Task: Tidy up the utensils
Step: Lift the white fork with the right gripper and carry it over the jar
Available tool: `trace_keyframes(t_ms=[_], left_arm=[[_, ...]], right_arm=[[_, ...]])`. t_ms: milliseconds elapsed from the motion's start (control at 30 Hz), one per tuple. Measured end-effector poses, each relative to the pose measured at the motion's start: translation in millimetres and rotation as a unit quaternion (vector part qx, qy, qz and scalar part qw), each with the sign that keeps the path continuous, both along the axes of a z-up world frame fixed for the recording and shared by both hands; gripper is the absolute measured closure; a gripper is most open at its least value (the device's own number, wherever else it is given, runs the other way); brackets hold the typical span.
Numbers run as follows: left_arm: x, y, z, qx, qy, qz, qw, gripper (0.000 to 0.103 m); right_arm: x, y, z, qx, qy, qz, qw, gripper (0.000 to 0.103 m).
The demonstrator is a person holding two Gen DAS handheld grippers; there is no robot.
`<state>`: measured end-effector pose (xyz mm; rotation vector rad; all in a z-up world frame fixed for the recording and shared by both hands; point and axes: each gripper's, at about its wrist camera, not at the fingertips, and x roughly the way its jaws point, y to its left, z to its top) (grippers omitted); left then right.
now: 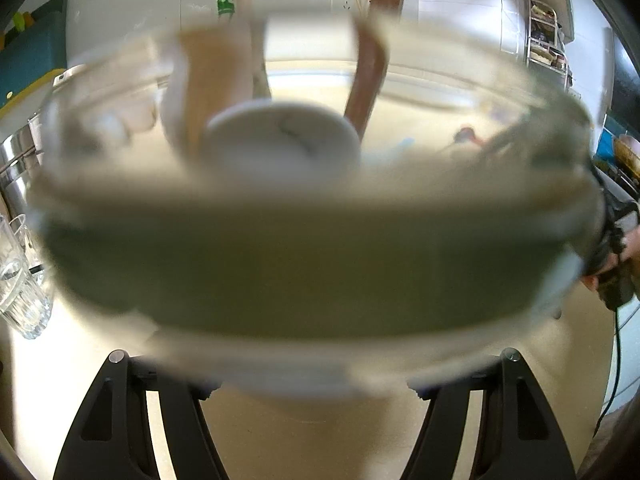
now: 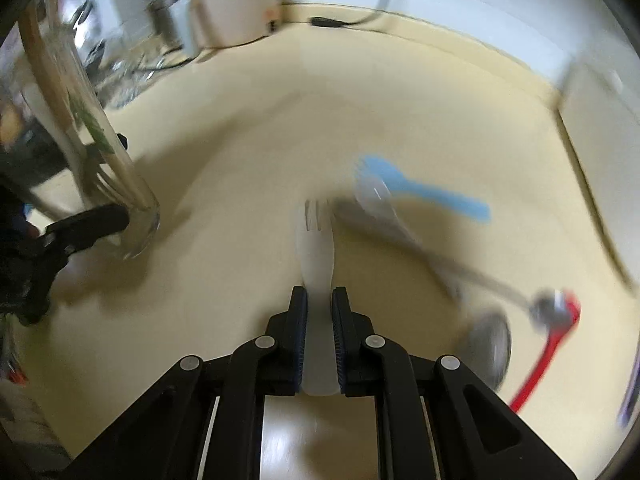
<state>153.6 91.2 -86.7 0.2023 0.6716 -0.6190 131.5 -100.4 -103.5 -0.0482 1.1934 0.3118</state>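
Observation:
My left gripper (image 1: 312, 364) is shut on a clear glass jar (image 1: 312, 240), which fills the left wrist view and is blurred; wooden and white utensil handles (image 1: 372, 76) stand in it. In the right wrist view the same jar (image 2: 100, 152) stands at the left with the left gripper's finger (image 2: 96, 220) against its base. My right gripper (image 2: 319, 300) is shut on a white plastic fork (image 2: 316, 236), tines pointing away, above the counter. A blue plastic fork (image 2: 424, 192), a clear plastic spoon (image 2: 376, 200) and a metal spoon (image 2: 490, 344) lie on the counter to the right.
A red-handled utensil (image 2: 548, 348) lies at the right edge. Drinking glasses (image 1: 20, 280) stand left of the jar. A metal pot (image 1: 16, 164) and a white appliance (image 2: 228, 8) with cables sit at the back. The cream counter (image 2: 240, 140) meets a white tiled wall.

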Motion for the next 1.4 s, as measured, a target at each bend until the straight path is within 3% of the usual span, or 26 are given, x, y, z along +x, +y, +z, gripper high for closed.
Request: trace_keyframes(t_ms=[167,233,267,633,667,700,933,1100,1400], left_arm=[[3.4,8.7,-1.7,-0.003,0.002,-0.001,1.0000,0.031],[3.8,10.0,-2.6,-0.004,0.003,-0.001,1.0000,0.031],[4.0,10.4,-2.7,-0.004,0.002,-0.001,1.0000,0.031],[4.3,12.6,-2.2,-0.003,0.002,-0.001,1.0000,0.031],[4.5,13.1,-2.3,-0.003,0.002,-0.001,1.0000,0.031],[4.8,13.7,-2.3,-0.003,0.002,-0.001,1.0000,0.031],[4.3,12.5,-2.1,-0.003,0.002,-0.001,1.0000,0.031],[4.5,16.4,-0.9,-0.003,0.002,-0.001,1.0000,0.031],[4.7,17.2,-0.4,-0.003,0.003,-0.001,1.0000,0.031]], right_arm=[[-25.5,-14.7,3.6,0.029,0.016,-0.046,0.998,0.088],[-33.1,-17.2,6.7,0.025,0.016,-0.058,0.998,0.076],[-35.1,-17.7,8.3,0.021,0.014,-0.059,0.998,0.075],[-5.7,11.4,2.1,-0.036,0.011,-0.016,0.999,0.075],[-4.6,12.4,2.2,-0.039,0.010,-0.015,0.999,0.077],[-4.6,11.2,2.4,-0.041,0.008,-0.016,0.999,0.085],[-9.8,-4.3,9.7,0.005,0.001,-0.056,0.998,0.086],[-17.4,-13.3,39.4,0.050,-0.028,-0.088,0.995,0.086],[-27.6,-7.3,125.3,0.093,-0.132,-0.094,0.982,0.086]])
